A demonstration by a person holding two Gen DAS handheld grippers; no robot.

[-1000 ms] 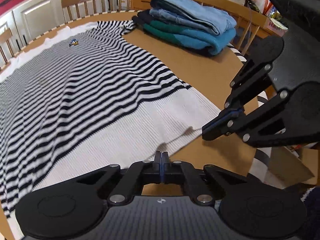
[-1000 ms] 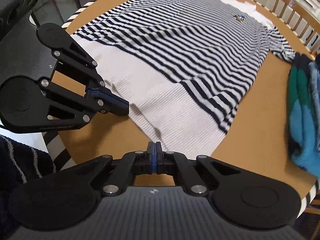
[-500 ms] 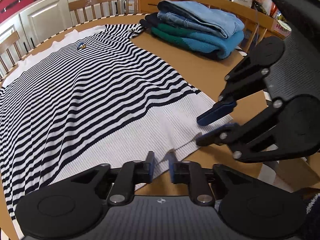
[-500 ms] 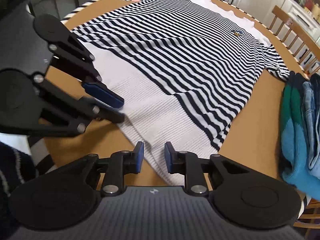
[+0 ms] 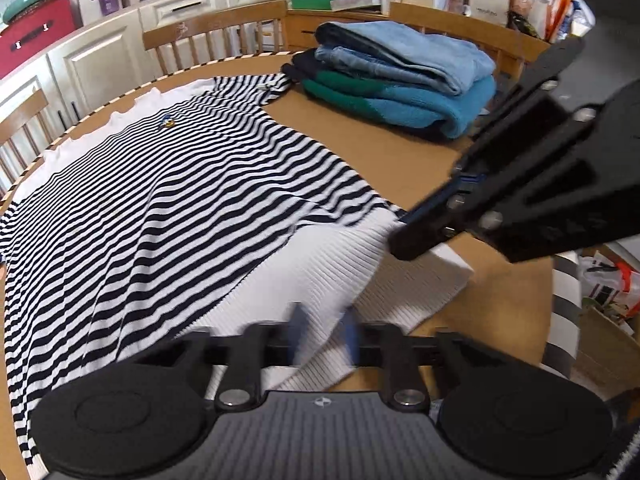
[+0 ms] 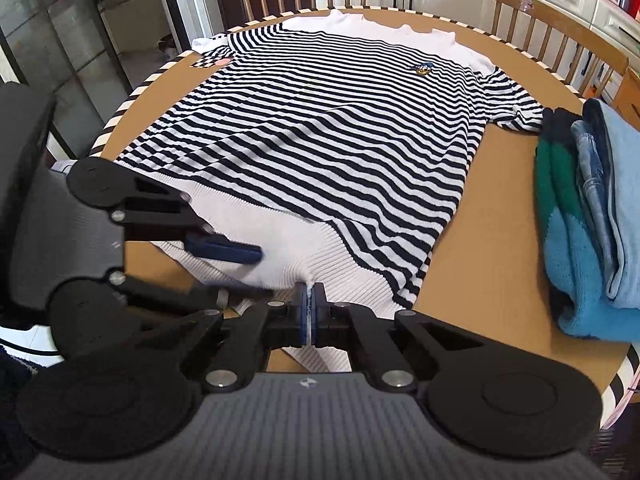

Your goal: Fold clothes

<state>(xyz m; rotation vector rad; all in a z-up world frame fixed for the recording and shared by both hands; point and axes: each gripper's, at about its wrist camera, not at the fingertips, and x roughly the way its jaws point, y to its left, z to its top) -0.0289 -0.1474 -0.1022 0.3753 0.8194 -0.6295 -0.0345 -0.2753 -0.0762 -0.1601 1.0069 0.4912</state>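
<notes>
Hem (image 6: 280,256) of the striped shirt (image 6: 320,128) raised off the surface (image 6: 488,248) at the near edge, the rest of the shirt spread flat beyond it toward the far rim. Right gripper (image 6: 308,312) nearest, jaws clamped on the white ribbed hem, cloth pinched between the blue pads. Left gripper (image 5: 322,332) just beside it along the same hem, jaws parted with the white fabric lying between them; blurred, so cannot tell whether closing or not. Both tools low at the near edge of the shirt, pointing along it toward the collar, side by side and close together.

Beyond the shirt's right side, just past its sleeve, a pile of folded clothes (image 5: 400,84): blue and green knit under denim. Judging by that pile, some garments folded already, this shirt in hand with no crease made in its body so far as visible. Likely left: bringing the hem up over the stripes, then further folds and stacking.
</notes>
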